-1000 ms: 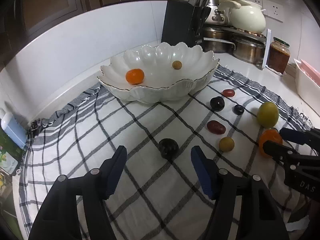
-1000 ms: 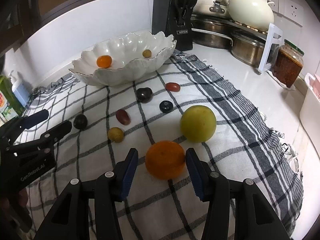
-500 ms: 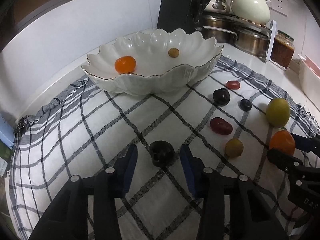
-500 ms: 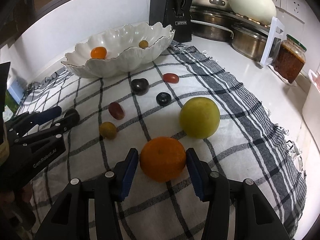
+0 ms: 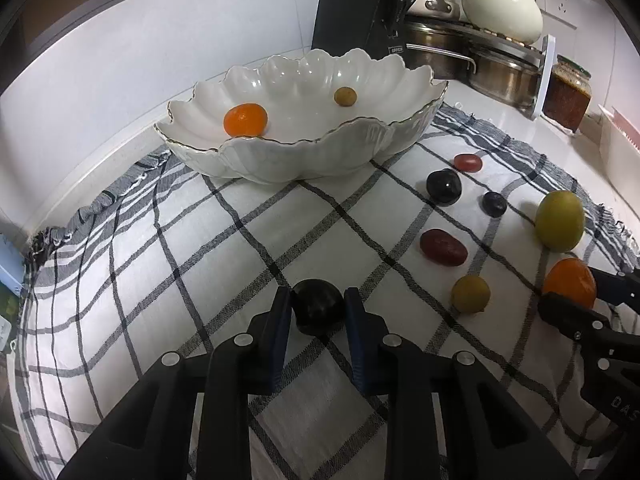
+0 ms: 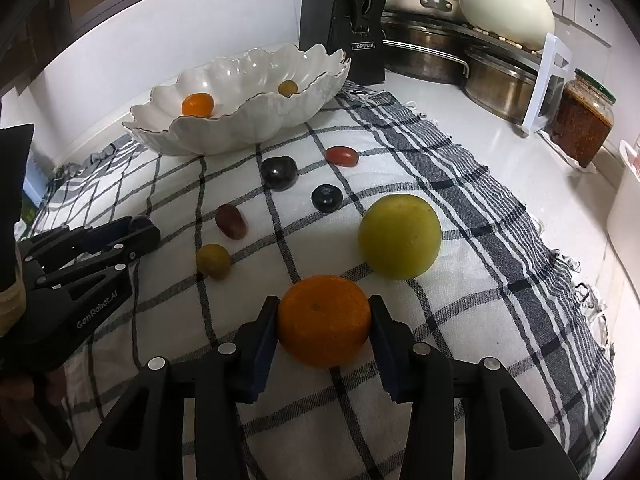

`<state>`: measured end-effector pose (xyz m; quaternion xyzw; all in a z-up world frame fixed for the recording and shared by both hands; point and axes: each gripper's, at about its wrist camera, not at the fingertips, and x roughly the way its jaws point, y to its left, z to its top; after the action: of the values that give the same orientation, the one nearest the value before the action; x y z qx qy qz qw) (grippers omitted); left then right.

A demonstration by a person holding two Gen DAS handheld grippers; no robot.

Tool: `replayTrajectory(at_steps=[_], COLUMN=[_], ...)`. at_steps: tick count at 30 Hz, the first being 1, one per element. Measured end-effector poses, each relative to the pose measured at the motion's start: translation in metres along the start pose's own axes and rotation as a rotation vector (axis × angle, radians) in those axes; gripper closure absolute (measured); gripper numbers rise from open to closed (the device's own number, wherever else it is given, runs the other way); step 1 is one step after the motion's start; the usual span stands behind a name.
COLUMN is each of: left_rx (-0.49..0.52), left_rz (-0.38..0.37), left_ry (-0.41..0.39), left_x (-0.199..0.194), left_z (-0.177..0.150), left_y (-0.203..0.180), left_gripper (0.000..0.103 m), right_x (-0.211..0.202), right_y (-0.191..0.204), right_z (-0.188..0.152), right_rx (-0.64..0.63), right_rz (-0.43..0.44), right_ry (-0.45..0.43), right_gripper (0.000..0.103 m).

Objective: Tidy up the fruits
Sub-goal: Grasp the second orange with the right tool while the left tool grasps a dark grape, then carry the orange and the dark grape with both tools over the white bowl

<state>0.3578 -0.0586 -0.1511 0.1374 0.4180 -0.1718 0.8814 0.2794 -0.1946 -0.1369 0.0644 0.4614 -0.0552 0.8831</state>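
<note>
The left gripper [image 5: 318, 310] clamped a dark plum [image 5: 318, 306] mid-cloth [image 5: 200, 248] (bowl [image 5: 304, 152] behind), while the right gripper [image 6: 324, 320] squeezed an orange [image 6: 324, 320] near the cloth's front edge

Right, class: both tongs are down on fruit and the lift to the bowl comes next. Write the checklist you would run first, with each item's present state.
1. Left tongs closed on the round dark plum: ok, both pads touch its sides.
2. Right tongs closed on the large orange mandarin: ok, squeezed from both sides.
3. Fruit lifted off the black-and-white checked cloth: cannot tell.
4. Room in the white scalloped ceramic bowl: ok, only a small orange and a small yellow-brown fruit inside.
5. Green-yellow round fruit apart from the mandarin: ok, narrow gap.
</note>
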Motion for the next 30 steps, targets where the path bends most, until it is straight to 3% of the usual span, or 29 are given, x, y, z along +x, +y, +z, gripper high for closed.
replayTrajectory(at_steps=[14,30], left_rx=[-0.013,-0.055], left_rz=[-0.011,0.02], left_ry=[-0.061,-0.193], left_x=[-0.035,-0.087], left_z=[0.006,0.02], left_y=[0.002,0.011], left_gripper=[0.076,0.076], right_x=[-0.023,-0.057], right_y=[0.002,0.01], right_z=[0.008,0.033], right_rx=[-0.028,-0.081], right_rz=[0.045,0.104], right_ry=[-0.083,-0.226], right_gripper=[0.059,0.059])
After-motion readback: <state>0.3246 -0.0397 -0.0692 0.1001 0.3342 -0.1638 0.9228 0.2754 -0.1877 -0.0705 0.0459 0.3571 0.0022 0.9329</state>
